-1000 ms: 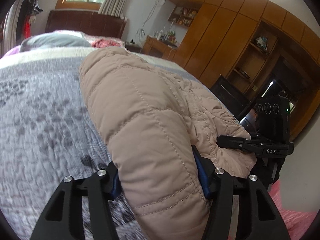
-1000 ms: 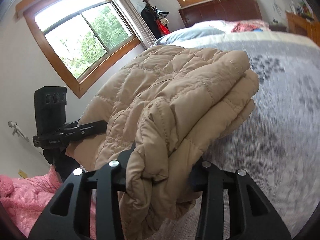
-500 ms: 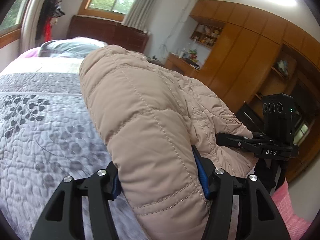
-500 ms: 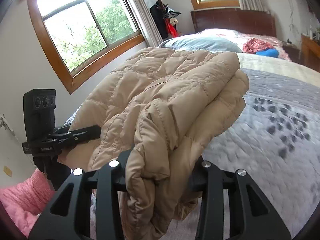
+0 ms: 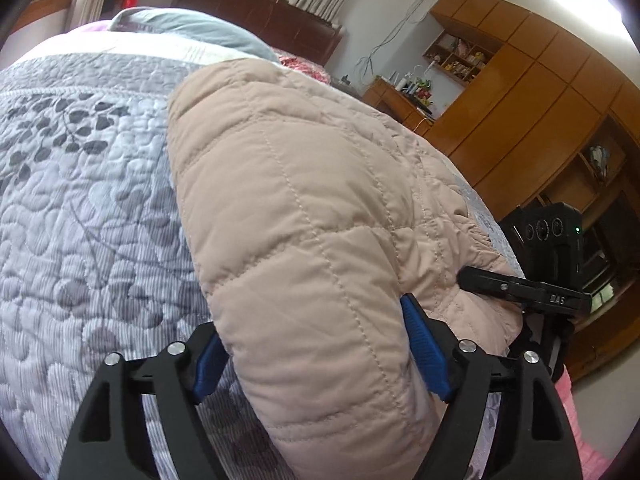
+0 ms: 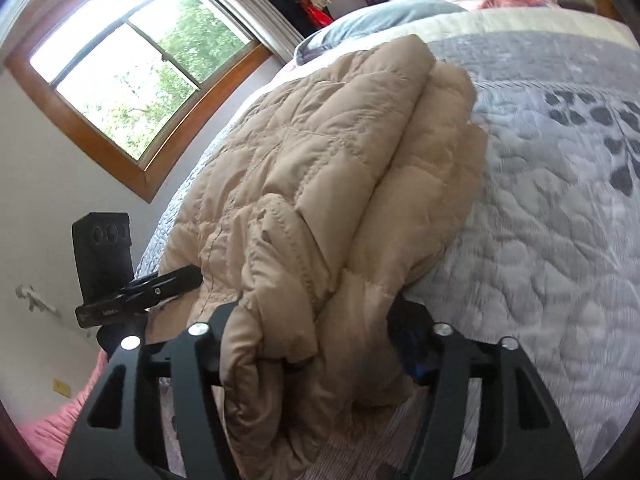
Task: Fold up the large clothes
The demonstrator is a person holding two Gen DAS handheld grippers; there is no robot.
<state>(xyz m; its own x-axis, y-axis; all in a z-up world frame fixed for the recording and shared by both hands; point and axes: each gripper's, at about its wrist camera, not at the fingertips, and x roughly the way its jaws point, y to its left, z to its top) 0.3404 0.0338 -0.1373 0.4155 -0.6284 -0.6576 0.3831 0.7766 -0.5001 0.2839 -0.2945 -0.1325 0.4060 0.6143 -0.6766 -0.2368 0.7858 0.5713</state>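
Right up close, the left gripper [image 5: 316, 344] has the folded beige puffer jacket [image 5: 304, 216] bulging between its blue pads [image 5: 424, 352]. Its jaws have just been opening, and the padding fills the whole gap, so whether the pads press on it or only sit beside it I can't tell. Same story with the right gripper [image 6: 316, 340]: jaws just been opening, a thick bunch of the jacket [image 6: 328, 184] between them, and the fabric hides its pads, so grip or no grip is anyone's guess.

Just past the fingers, the jacket lies as a fat folded bundle on the grey leaf-print quilt [image 5: 80, 200], running away from both tools. Each gripper shows up at the edge of the other's view, near the jacket's close end.

Further out there's a grey pillow [image 5: 188, 28] and a dark headboard [image 5: 256, 12]. Off to the left gripper's right, wooden cabinets [image 5: 520, 92]; to the right gripper's left, a wood-framed window [image 6: 132, 76].
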